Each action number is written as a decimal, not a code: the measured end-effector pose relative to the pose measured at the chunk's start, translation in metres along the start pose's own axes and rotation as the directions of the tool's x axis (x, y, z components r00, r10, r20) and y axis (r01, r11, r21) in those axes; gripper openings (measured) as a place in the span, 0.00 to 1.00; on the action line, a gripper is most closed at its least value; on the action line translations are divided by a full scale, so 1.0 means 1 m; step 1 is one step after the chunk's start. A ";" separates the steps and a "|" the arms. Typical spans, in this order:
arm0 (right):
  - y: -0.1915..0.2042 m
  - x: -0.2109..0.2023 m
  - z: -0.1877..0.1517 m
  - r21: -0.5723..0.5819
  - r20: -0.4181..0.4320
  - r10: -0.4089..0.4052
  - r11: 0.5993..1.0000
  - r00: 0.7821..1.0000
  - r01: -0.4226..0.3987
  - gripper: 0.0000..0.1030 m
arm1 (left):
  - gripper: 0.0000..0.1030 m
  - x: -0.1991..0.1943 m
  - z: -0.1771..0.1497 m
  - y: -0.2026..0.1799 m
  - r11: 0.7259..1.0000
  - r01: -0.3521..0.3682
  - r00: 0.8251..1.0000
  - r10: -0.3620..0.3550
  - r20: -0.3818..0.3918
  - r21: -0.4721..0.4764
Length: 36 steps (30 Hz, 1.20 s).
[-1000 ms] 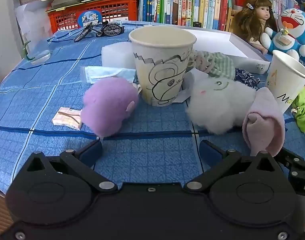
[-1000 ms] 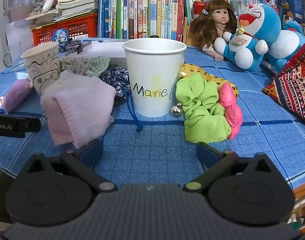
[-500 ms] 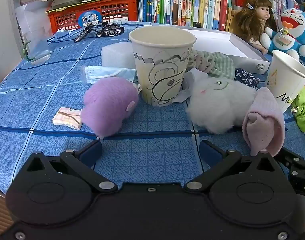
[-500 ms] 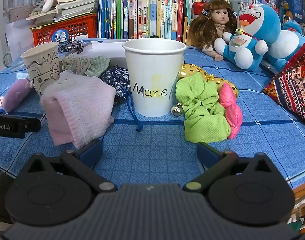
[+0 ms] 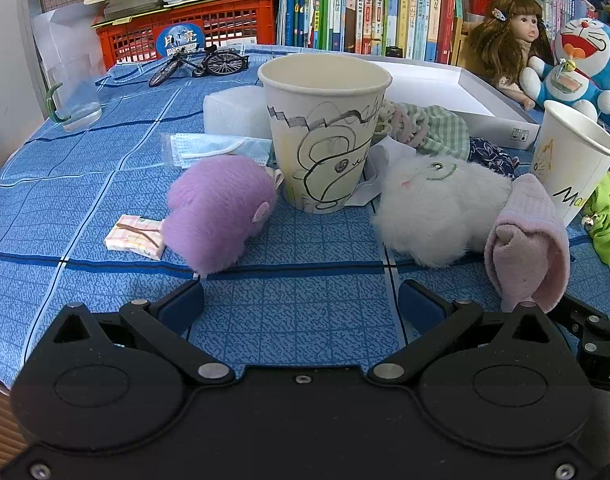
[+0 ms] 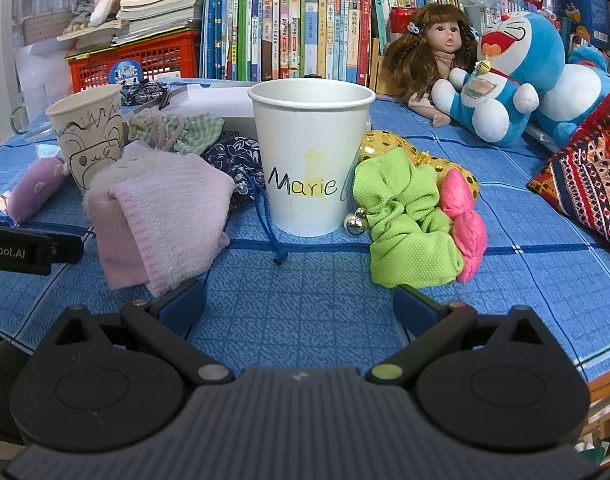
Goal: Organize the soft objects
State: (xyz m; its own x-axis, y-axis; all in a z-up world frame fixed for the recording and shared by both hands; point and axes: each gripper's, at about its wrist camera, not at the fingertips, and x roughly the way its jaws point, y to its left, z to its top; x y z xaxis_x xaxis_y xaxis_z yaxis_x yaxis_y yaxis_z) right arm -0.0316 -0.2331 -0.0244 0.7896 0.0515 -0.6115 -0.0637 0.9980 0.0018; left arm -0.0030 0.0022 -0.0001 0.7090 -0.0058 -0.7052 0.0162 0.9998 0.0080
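In the left wrist view a purple plush (image 5: 221,212) lies left of a drawn-on paper cup (image 5: 325,128), with a white plush (image 5: 437,200) and a rolled pink sock (image 5: 529,244) to its right. My left gripper (image 5: 301,308) stands open just short of them, nothing between its fingers. In the right wrist view a white cup marked "Marie" (image 6: 311,160) stands in the middle, the pink sock (image 6: 161,220) to its left, a green scrunchie (image 6: 405,224) and a pink scrunchie (image 6: 465,224) to its right. My right gripper (image 6: 299,304) is open and empty.
A blue checked cloth (image 5: 297,312) covers the table. A face mask (image 5: 213,148), foam block (image 5: 235,112), toy bicycle (image 5: 201,64), glass (image 5: 75,100) and white box lid (image 5: 445,92) lie behind. A doll (image 6: 429,56), blue plush (image 6: 509,76), patterned cushion (image 6: 589,180) and books sit at the back.
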 end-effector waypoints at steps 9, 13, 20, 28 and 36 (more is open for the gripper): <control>0.001 -0.001 0.001 0.001 0.005 -0.004 1.000 1.000 0.004 1.00 | 1.00 -0.001 -0.002 -0.002 1.000 -0.004 1.000 0.004 0.015 -0.001; 0.001 -0.002 0.000 0.003 0.009 -0.008 1.000 1.000 0.008 1.00 | 1.00 -0.001 -0.002 -0.002 1.000 -0.004 1.000 0.004 0.016 -0.001; 0.001 -0.002 0.000 0.004 0.010 -0.010 1.000 1.000 0.010 1.00 | 1.00 -0.001 -0.002 -0.002 1.000 -0.004 1.000 0.004 0.016 -0.001; 0.001 -0.002 -0.001 0.005 0.015 -0.009 1.000 1.000 0.009 1.00 | 1.00 -0.001 -0.002 -0.002 1.000 -0.004 1.000 0.004 0.017 -0.001; 0.000 -0.002 -0.002 0.007 0.017 -0.010 1.000 1.000 0.010 1.00 | 1.00 -0.002 -0.002 -0.002 1.000 -0.003 1.000 0.003 0.020 0.000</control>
State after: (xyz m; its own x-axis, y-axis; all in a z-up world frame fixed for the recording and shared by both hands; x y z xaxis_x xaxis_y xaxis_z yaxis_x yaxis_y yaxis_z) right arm -0.0342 -0.2328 -0.0244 0.8007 0.0422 -0.5976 -0.0514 0.9987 0.0016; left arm -0.0058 0.0004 0.0001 0.7229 -0.0033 -0.6909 0.0142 0.9998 0.0101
